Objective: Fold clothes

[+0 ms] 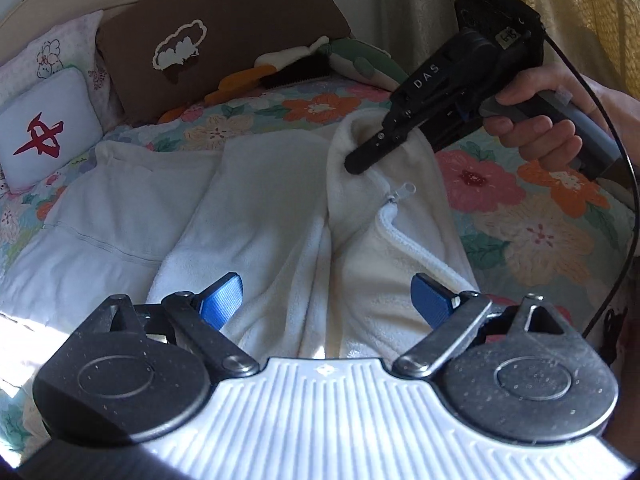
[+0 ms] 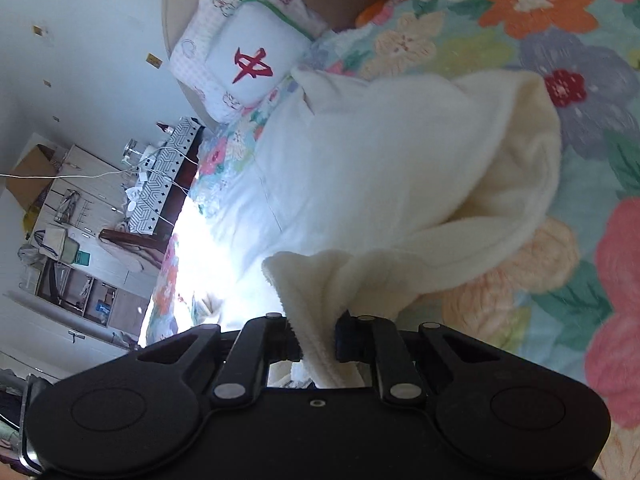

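A white fleece jacket (image 1: 260,200) with a zipper (image 1: 404,232) lies spread on a floral bedspread (image 1: 532,216). My left gripper (image 1: 328,300) hovers over its near part, blue pads wide apart and nothing between them. My right gripper (image 1: 356,164), held by a hand (image 1: 536,136), pinches the jacket's upper edge near the collar. In the right wrist view the right gripper (image 2: 318,340) is shut on a fold of the white fleece jacket (image 2: 384,168), which hangs lifted in front of it.
A brown cushion (image 1: 224,28), a white pillow with a red mark (image 1: 48,128) and soft toys (image 1: 320,64) lie at the head of the bed. A curtain (image 1: 560,8) hangs at right. A cluttered sideboard (image 2: 160,176) and shelves (image 2: 72,272) stand beside the bed.
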The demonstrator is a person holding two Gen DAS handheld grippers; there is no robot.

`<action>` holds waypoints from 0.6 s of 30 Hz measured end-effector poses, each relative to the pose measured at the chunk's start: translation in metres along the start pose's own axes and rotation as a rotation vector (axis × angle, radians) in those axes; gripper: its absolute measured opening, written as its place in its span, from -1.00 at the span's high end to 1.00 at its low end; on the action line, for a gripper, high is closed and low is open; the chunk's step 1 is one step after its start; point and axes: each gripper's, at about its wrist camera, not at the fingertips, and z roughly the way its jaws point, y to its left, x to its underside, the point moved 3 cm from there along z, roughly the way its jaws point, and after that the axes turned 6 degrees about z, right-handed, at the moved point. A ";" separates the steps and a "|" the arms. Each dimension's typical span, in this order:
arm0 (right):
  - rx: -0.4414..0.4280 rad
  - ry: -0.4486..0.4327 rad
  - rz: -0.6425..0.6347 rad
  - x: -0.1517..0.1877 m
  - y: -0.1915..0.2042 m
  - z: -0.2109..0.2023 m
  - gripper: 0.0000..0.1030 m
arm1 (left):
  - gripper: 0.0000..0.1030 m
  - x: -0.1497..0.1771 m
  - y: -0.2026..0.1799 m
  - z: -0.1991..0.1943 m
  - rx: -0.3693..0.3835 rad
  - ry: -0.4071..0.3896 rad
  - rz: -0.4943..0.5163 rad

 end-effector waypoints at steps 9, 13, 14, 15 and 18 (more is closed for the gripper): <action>-0.055 -0.015 0.041 -0.023 0.011 0.026 0.68 | -0.80 0.020 -0.019 0.037 -0.058 0.174 0.179; -0.076 -0.012 0.040 -0.015 0.006 0.020 0.68 | 0.09 0.024 -0.012 0.046 -0.052 0.188 0.132; -0.086 -0.011 0.053 -0.014 0.002 0.017 0.68 | 0.46 0.024 -0.006 0.048 -0.029 0.197 0.077; -0.094 -0.006 0.071 -0.013 -0.003 0.015 0.68 | 0.47 0.023 -0.001 0.049 -0.006 0.207 0.023; -0.087 -0.016 0.091 -0.010 -0.014 0.009 0.62 | 0.57 0.020 0.016 0.050 0.007 0.205 -0.068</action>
